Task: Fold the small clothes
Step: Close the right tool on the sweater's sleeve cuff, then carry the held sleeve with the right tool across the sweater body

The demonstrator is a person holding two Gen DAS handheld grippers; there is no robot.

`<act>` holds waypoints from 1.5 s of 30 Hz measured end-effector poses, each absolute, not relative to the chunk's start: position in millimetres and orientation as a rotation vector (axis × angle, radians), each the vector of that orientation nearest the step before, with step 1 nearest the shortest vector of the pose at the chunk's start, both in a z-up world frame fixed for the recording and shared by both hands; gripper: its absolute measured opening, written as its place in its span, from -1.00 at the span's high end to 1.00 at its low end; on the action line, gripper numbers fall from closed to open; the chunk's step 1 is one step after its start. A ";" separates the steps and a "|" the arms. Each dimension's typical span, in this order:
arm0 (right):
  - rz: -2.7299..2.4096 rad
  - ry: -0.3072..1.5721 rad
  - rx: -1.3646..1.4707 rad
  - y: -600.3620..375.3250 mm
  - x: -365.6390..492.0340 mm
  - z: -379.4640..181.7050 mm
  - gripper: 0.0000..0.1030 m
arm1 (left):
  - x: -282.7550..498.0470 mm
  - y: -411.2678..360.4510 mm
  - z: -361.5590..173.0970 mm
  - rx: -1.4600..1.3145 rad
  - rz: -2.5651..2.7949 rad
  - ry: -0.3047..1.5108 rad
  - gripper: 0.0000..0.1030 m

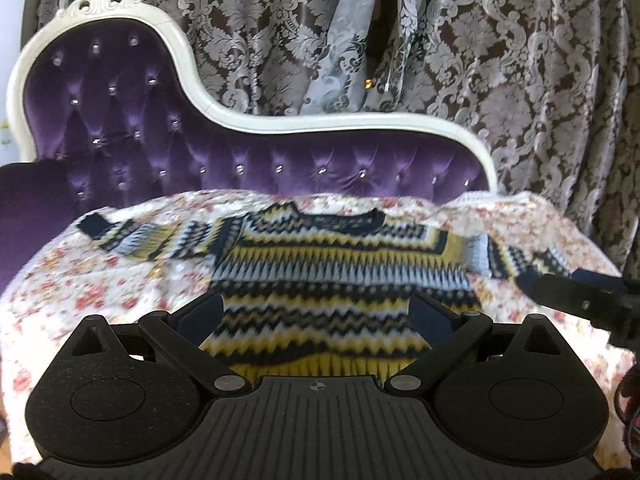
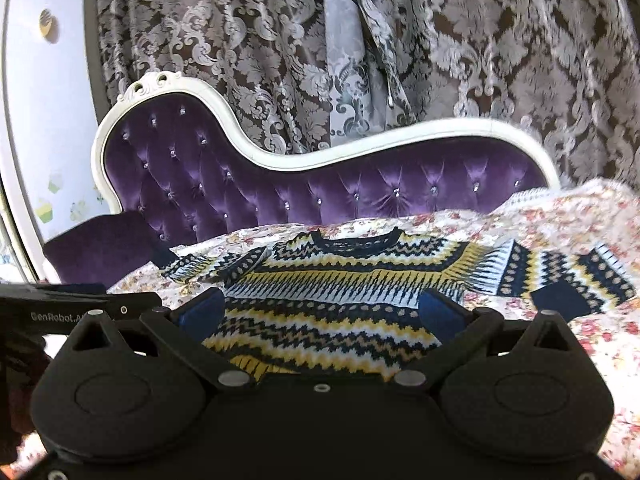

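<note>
We log a small knitted sweater with navy, yellow and pale-blue zigzag bands (image 1: 320,276) lying flat, front up, on a white cloth printed with small red and pink flowers (image 1: 120,288). The neckline points away from us toward the seat back, both sleeves are spread out to the sides, and the yellow ribbed hem is the edge nearest the cameras.

Left gripper (image 1: 316,314): we see both blue-padded fingers (image 1: 202,312) spread wide, nothing between them. They sit over the lower body of the sweater, one pad near each side edge. We cannot tell whether the pads touch the knit or hang just above it.

Right gripper (image 2: 322,308): same reading in its own view, blue-padded fingers (image 2: 440,310) far apart, gap unoccupied, framing the lower half of the sweater (image 2: 332,300). Contact with the fabric cannot be judged here either.

From the left wrist view, the black body of the right gripper (image 1: 580,304) enters at the right edge, near the navy cuff of the sweater's sleeve on that side. From the right wrist view, the black body of the left gripper (image 2: 80,308) shows at the left edge, beside the floral cloth (image 2: 580,216).

Behind the cloth stands a purple button-tufted velvet sofa back with a curved white carved frame (image 1: 160,148). Behind that hangs a brown curtain with a silver damask leaf pattern (image 1: 520,60).
</note>
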State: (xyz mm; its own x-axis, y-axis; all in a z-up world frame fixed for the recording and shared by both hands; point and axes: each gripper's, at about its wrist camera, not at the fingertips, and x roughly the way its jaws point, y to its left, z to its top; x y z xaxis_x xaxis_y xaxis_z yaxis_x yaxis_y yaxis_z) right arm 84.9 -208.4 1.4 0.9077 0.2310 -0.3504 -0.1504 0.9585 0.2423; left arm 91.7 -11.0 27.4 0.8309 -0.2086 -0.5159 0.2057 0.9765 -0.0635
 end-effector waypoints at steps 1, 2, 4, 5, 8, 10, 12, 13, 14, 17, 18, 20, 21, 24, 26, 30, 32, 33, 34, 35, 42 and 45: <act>0.210 0.399 0.227 -213.9 92.4 -0.2 -0.99 | 97.8 -10.4 24.7 -0.012 -0.225 0.548 -0.95; 0.218 0.408 0.235 -218.1 97.4 -2.4 -0.99 | 105.1 -9.9 21.3 -0.016 -0.222 0.555 -0.95; 0.218 0.422 0.240 -225.7 113.8 -4.7 -0.99 | 123.5 -10.8 13.3 -0.005 -0.197 0.570 -0.95; 0.215 0.428 0.233 -228.2 121.6 -5.6 -0.99 | 129.4 -11.3 10.4 0.004 -0.191 0.571 -0.95; 0.202 0.447 0.192 -232.6 148.0 -7.1 -0.99 | 154.2 -14.2 -0.3 0.042 -0.170 0.583 -0.95; 0.207 0.468 0.147 -234.2 173.3 -9.5 -0.99 | 172.8 -14.5 -9.1 0.052 -0.149 0.583 -0.95; 0.212 0.493 0.108 -235.7 197.8 -14.8 -0.99 | 189.6 -14.1 -17.5 0.055 -0.128 0.588 -0.95; 0.207 0.507 0.085 -236.1 212.7 -18.0 -0.99 | 200.1 -14.0 -23.5 0.055 -0.117 0.591 -0.95; 0.199 0.515 0.068 -237.0 225.7 -21.6 -0.99 | 210.7 -13.7 -29.8 0.055 -0.102 0.595 -0.95; 0.188 0.531 0.025 -241.6 267.3 -32.8 -0.98 | 237.4 -12.2 -46.5 0.054 -0.076 0.608 -0.95; 0.175 0.532 0.015 -243.2 281.1 -36.7 -0.98 | 246.0 -11.3 -52.3 0.055 -0.068 0.614 -0.95; 0.155 0.537 0.007 -247.0 304.5 -43.7 -0.98 | 261.2 -10.0 -64.8 0.054 -0.057 0.625 -0.95; 0.146 0.541 0.003 -249.0 317.0 -46.8 -0.96 | 266.8 -9.9 -70.6 0.058 -0.056 0.628 -0.95; 0.114 0.560 -0.024 -251.5 351.4 -56.8 -0.58 | 282.4 -10.0 -89.6 0.078 -0.045 0.652 -0.95; 0.097 0.571 -0.044 -251.6 371.2 -64.2 -0.53 | 289.3 -9.7 -102.0 0.082 -0.044 0.676 -0.95; 0.104 0.588 -0.070 -246.7 401.6 -78.5 -0.42 | 291.2 -1.3 -119.0 0.018 -0.061 0.672 -0.98; 0.110 0.600 -0.097 -242.1 415.8 -85.7 -0.41 | 290.1 -0.1 -121.0 0.013 -0.063 0.666 -1.00; 0.111 0.606 -0.109 -240.4 423.3 -88.0 -0.40 | 289.3 -1.2 -121.9 0.019 -0.059 0.659 -1.00; 0.108 0.610 -0.122 -239.5 429.9 -91.3 -0.40 | 289.4 -2.6 -122.8 0.024 -0.057 0.654 -1.00; 0.103 0.613 -0.132 -239.4 436.2 -94.6 -0.38 | 289.6 -2.9 -123.3 0.023 -0.057 0.652 -1.00; 0.127 0.657 -0.091 -250.3 470.4 -114.3 -0.34 | 291.0 -0.9 -123.7 0.024 -0.056 0.653 -1.00; 0.200 0.661 -0.022 -255.7 473.8 -114.3 0.17 | 292.3 -0.5 -124.7 0.026 -0.054 0.653 -1.00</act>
